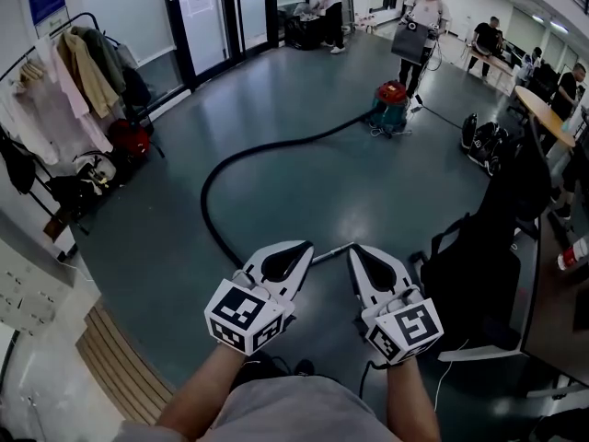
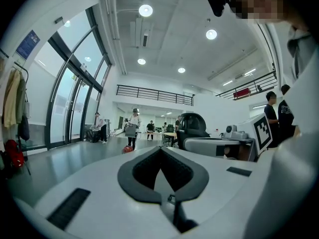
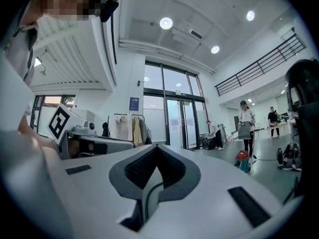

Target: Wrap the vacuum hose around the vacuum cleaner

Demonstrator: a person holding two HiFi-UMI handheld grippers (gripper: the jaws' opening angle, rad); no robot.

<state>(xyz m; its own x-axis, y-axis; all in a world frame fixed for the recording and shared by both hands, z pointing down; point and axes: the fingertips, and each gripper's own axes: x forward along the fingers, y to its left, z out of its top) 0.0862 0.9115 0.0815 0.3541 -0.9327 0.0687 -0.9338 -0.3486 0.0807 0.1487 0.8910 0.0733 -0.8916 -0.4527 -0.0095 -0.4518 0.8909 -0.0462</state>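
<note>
The person holds the left gripper (image 1: 296,251) and the right gripper (image 1: 361,258) low and close together, side by side. The left gripper view shows its jaws (image 2: 161,151) shut tight with nothing in them. The right gripper's jaws (image 3: 157,148) are shut tight too, and they hold nothing.

The black vacuum hose (image 1: 204,201) lies on the floor (image 1: 322,191). It runs from the vacuum cleaner (image 1: 391,106), bends in a big loop to the left, and comes back toward the grippers. Its thin grey end (image 1: 331,252) lies on the floor and shows between the two gripper tips. No jaws touch it.

The vacuum cleaner is red on top and blue-green below. It stands far off, across the room. A person (image 1: 421,21) with a grey box stands just behind it. Coats hang on a rack (image 1: 74,67) at the left. A black chair (image 1: 474,279) stands near the right gripper.
</note>
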